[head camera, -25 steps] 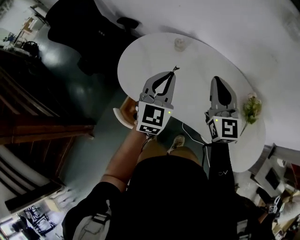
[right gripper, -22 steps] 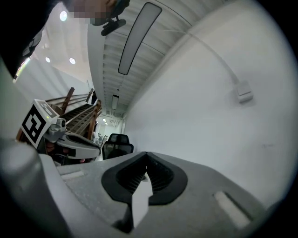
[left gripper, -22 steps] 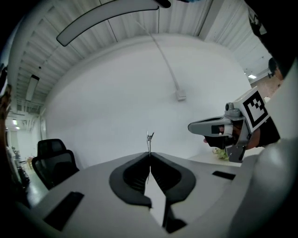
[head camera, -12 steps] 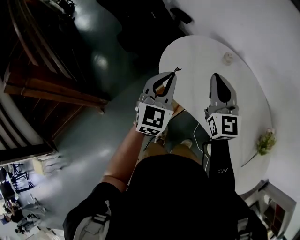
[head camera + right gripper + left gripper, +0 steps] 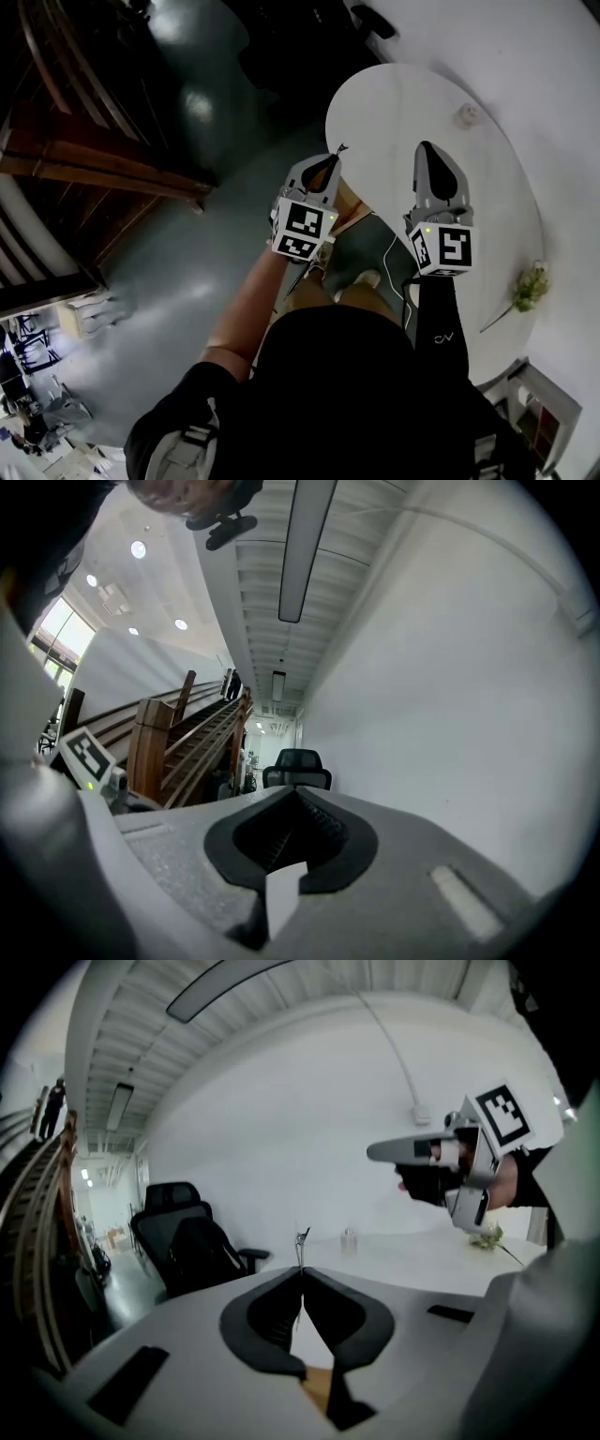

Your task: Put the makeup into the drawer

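My left gripper (image 5: 332, 161) is shut on a thin dark makeup tool (image 5: 339, 149) whose tip sticks out past the jaws. In the left gripper view the tool (image 5: 301, 1239) stands as a slim metal sliver above the closed left gripper (image 5: 301, 1269). That gripper hangs over the left edge of the white table (image 5: 422, 103). A tan wooden piece (image 5: 350, 200) shows just below it; I cannot tell whether it is the drawer. My right gripper (image 5: 427, 148) is over the table, shut and empty, as the right gripper view shows of the right gripper (image 5: 294, 791).
A small glass jar (image 5: 465, 115) stands at the table's far side and a sprig of flowers (image 5: 531, 284) lies at its right end. A black office chair (image 5: 187, 1237) stands beyond the table. A wooden staircase (image 5: 84, 159) rises on the left above grey floor.
Both grippers have swung left across the table, towards its left edge. The left one has dropped lower, still holding the thin tool. The right one stays shut and empty.
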